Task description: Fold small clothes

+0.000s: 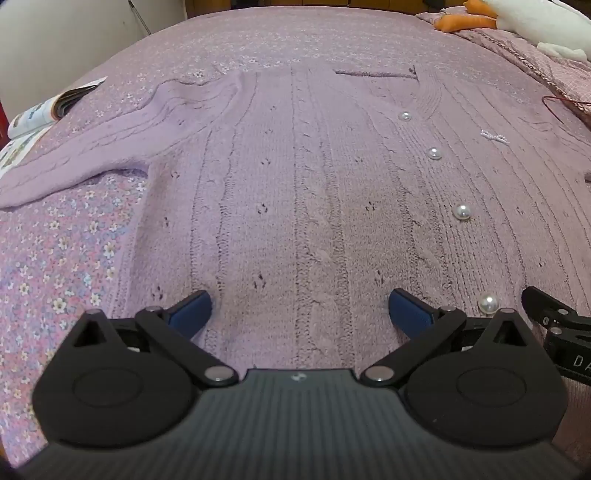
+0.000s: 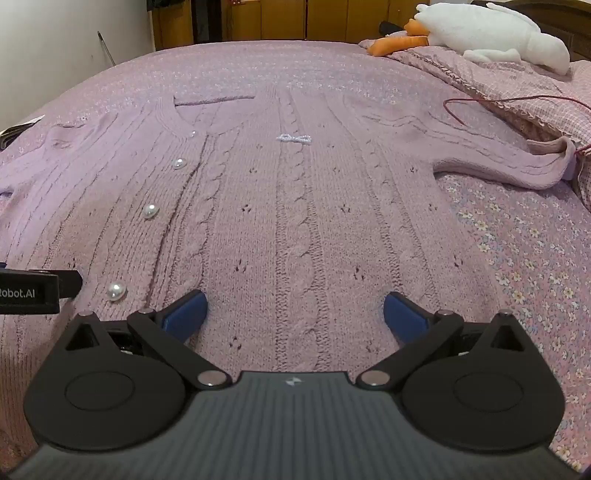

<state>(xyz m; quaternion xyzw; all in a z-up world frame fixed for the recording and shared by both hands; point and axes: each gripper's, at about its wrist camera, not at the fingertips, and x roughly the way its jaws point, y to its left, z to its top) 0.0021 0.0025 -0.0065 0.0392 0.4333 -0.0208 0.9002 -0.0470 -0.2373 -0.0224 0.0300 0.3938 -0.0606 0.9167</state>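
The purple cardigan lies flat on the flowery bedspread, front up. Its long way runs from hem, near the cams, to neck far away. Both sleeves stick out sideways. Left gripper & right gripper are wide apart, holding nothing, at the hem. Only left view shows a magazine. Right view shows the whole toy duck & a red cord.

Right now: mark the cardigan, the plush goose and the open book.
cardigan [image 1: 295,192], left wrist view, middle of front panel
plush goose [image 2: 487,33], right wrist view, white body
open book [image 1: 40,114], left wrist view, page
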